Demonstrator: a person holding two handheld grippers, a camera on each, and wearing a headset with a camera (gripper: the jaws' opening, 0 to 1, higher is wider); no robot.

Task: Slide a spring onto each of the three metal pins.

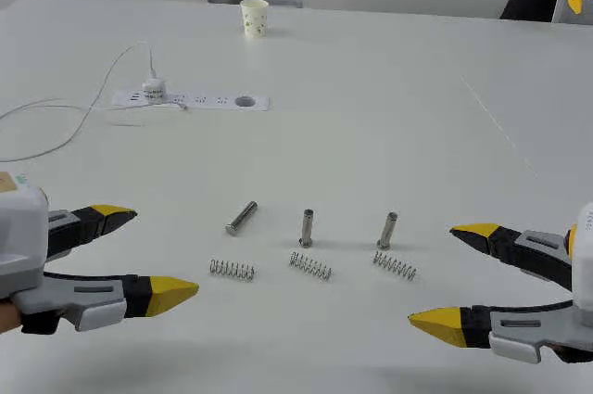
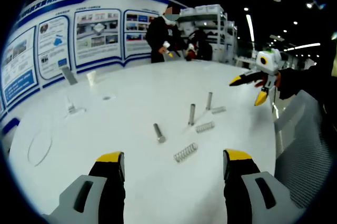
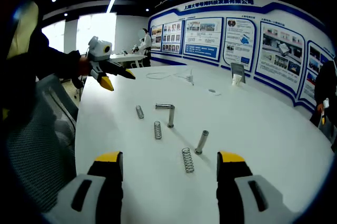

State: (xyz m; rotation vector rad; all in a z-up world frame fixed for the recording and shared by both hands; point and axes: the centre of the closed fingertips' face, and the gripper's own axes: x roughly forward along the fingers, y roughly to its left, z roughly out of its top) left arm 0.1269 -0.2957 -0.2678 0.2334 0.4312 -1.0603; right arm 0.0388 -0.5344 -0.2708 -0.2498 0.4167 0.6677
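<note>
Springs [image 1: 310,266] lie in a row on the table [image 1: 417,134], each just on the near side of a metal pin [image 1: 307,227]. Two pins stand up; the left pin [image 1: 241,218] lies flat. The springs look light and bendy, so a soft pinch at the middle seems best. The left gripper [image 1: 159,253] and right gripper [image 1: 434,273] have jaws spread wide, holding nothing. The head view shows a paper cup [image 1: 254,17] far off; the right gripper view shows wall posters [image 3: 237,37]
</note>
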